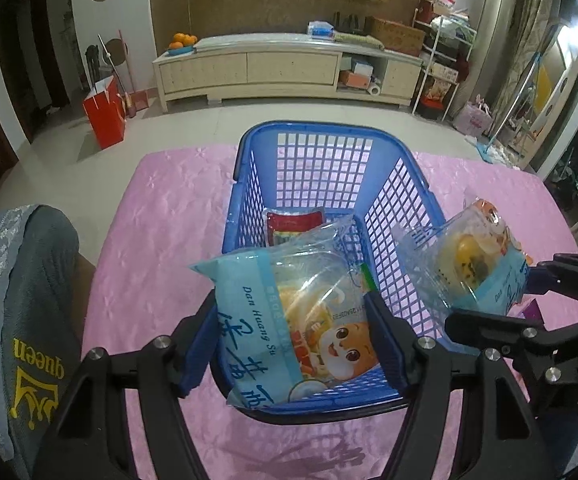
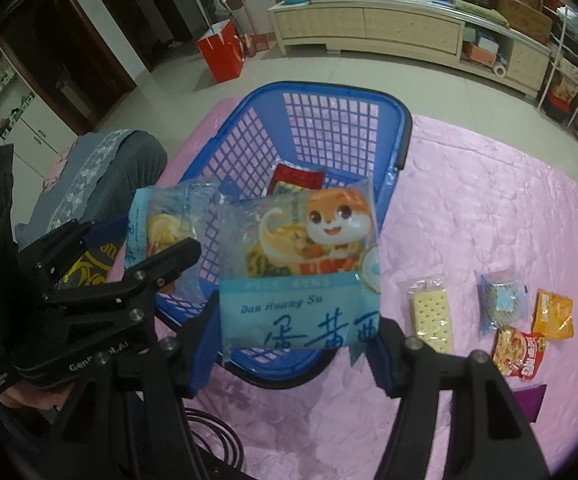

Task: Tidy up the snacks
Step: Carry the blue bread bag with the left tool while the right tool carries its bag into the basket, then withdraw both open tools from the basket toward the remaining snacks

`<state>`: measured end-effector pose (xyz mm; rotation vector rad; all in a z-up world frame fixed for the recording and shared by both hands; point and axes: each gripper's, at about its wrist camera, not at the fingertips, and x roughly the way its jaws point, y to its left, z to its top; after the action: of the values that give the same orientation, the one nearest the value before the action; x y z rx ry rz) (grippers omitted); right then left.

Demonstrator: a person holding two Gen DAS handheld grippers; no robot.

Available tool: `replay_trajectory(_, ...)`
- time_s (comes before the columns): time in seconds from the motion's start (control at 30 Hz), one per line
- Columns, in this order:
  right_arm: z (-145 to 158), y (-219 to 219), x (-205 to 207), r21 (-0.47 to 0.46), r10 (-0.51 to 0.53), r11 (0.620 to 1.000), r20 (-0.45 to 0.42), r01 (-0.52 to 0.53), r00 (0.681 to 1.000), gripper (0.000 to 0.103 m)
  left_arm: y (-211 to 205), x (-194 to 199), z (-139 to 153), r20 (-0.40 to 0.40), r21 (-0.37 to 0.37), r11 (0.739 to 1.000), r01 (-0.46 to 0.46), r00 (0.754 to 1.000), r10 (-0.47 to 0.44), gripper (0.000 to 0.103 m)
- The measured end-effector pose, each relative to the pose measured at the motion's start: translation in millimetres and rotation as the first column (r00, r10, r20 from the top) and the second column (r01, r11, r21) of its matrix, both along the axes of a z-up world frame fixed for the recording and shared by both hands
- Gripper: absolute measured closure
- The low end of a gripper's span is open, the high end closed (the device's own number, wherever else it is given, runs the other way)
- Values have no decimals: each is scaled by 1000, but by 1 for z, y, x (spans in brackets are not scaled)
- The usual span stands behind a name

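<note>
A blue plastic basket (image 1: 385,216) (image 2: 249,160) stands on the pink cloth. A red snack pack (image 1: 295,220) (image 2: 297,178) lies inside it. My left gripper (image 1: 289,344) is shut on a light-blue pastry pack (image 1: 285,312) held over the basket's near end; that pack also shows in the right wrist view (image 2: 161,232). My right gripper (image 2: 293,344) is shut on a second, like pastry pack (image 2: 309,256), held over the basket's near rim; it shows at right in the left wrist view (image 1: 473,256).
On the pink cloth (image 2: 469,208) right of the basket lie a cracker pack (image 2: 431,316), a blue biscuit pack (image 2: 503,300), an orange pack (image 2: 553,314) and a red pack (image 2: 519,352). A grey cushion (image 1: 21,320) sits at left.
</note>
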<state>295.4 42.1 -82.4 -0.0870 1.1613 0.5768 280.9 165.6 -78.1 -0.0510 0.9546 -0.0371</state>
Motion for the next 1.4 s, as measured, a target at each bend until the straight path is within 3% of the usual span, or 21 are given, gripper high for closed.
replay_trajectory(0.1,-3,2,1,23,8,1000,-28,-7,1000,27,-2,-1,1,0,24,1000,20,1000,-20,31)
replay_trajectory(0.2,4,2,-5,-3,7,1000,28,-7,1000,12,0,-7,4,23,29,999,24,999,-25,20)
replay_trajectory(0.23,6,1,-7,-7,6,1000,42,-5,999,12,1,-9,5,20,33,999,21,1000,-21,20)
replay_trajectory(0.83,48,-55,-54,-9,-31,999,139,33,990,10,-36,-66,53,97,36,997,65,993,-68,20)
replay_trajectory(1.4,71,-147,-91,47,-165,986,201,158,966,10,-124,-98,84,141,5,985,172,975,-171,20)
